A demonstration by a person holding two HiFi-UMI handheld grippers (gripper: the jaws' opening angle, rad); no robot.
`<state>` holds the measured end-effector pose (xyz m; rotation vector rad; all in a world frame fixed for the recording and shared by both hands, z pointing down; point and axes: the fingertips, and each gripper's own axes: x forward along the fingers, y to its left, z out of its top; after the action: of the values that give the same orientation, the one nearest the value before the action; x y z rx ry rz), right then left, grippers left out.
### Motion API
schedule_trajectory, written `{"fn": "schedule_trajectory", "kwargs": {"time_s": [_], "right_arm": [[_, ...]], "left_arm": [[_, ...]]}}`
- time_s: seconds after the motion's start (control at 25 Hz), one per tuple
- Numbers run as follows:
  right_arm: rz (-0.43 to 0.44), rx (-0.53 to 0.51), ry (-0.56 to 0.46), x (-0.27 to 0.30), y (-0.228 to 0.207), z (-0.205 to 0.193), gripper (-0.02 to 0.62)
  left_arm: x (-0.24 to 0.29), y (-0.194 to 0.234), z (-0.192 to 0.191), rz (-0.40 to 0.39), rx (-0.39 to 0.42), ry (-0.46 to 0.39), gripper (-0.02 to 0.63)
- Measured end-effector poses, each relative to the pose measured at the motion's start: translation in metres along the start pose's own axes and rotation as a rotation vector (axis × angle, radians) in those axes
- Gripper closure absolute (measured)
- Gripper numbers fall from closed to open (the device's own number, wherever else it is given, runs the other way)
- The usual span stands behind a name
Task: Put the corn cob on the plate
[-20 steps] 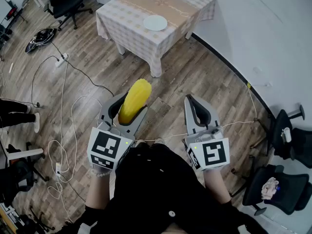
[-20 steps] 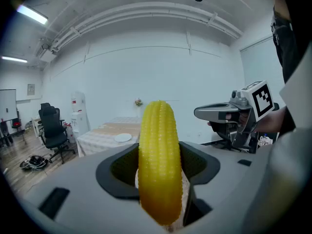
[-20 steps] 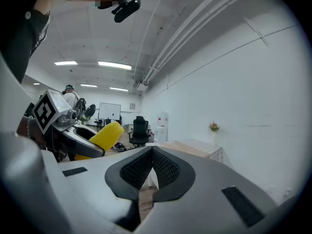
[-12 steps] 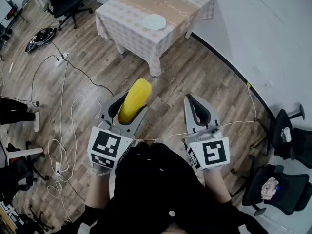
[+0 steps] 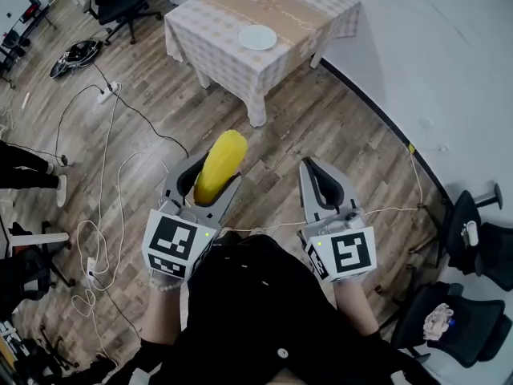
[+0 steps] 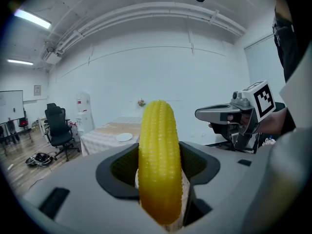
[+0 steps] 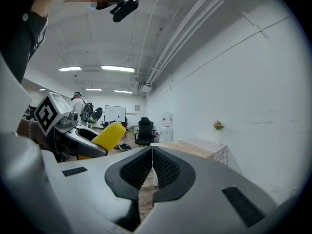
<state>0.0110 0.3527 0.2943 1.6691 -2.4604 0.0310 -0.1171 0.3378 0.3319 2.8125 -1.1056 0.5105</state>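
A yellow corn cob [image 5: 218,165] sticks forward out of my left gripper [image 5: 202,184], whose jaws are shut on it; in the left gripper view the corn cob [image 6: 159,155] stands upright between the pads. My right gripper [image 5: 323,184] is held beside it, jaws shut with nothing between them [image 7: 152,165]. Both grippers hang over the wooden floor, close to my body. The white plate [image 5: 257,37] lies on a checked-cloth table [image 5: 224,30] far ahead, and the plate [image 6: 124,137] shows small to the left of the corn in the left gripper view.
Cables [image 5: 108,175] trail across the wooden floor at the left. Office chairs stand at the upper left [image 5: 116,2] and lower right [image 5: 449,311]. A white wall [image 5: 449,70] runs along the right side. A person's legs [image 5: 28,179] show at the left edge.
The table and plate have shifted slightly right and down in the head view, as the view has moved a little. Both grippers keep their places, the corn still held.
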Motion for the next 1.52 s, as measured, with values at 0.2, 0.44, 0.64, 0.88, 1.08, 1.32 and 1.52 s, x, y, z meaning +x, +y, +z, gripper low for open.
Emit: {"fn": "schedule_trajectory", "kwargs": {"time_s": [0.2, 0.44, 0.64, 0.88, 1.08, 1.32, 1.52], "right_arm": [[0.023, -0.012, 0.009, -0.014, -0.006, -0.015, 0.554], [0.004, 0.002, 0.007, -0.025, -0.008, -0.024, 0.554], [-0.003, -0.004, -0.009, -0.037, -0.01, -0.022, 0.554], [0.004, -0.009, -0.02, -0.051, -0.009, -0.023, 0.554], [0.005, -0.004, -0.019, -0.057, -0.011, -0.025, 0.554], [0.002, -0.006, -0.022, -0.059, -0.012, -0.024, 0.554], [-0.014, -0.003, -0.017, -0.054, -0.019, -0.026, 0.554]], "left_arm": [[0.002, -0.02, -0.003, 0.027, -0.019, -0.005, 0.348], [0.002, -0.036, -0.01, 0.0, 0.003, -0.011, 0.348], [0.0, -0.045, -0.009, 0.004, 0.004, -0.017, 0.348], [-0.005, -0.053, -0.005, 0.018, 0.0, -0.028, 0.348], [-0.008, -0.056, -0.002, 0.027, 0.0, -0.033, 0.348], [-0.005, -0.057, -0.002, 0.023, 0.004, -0.029, 0.348], [0.002, -0.053, 0.0, 0.01, 0.007, -0.035, 0.348]]}}
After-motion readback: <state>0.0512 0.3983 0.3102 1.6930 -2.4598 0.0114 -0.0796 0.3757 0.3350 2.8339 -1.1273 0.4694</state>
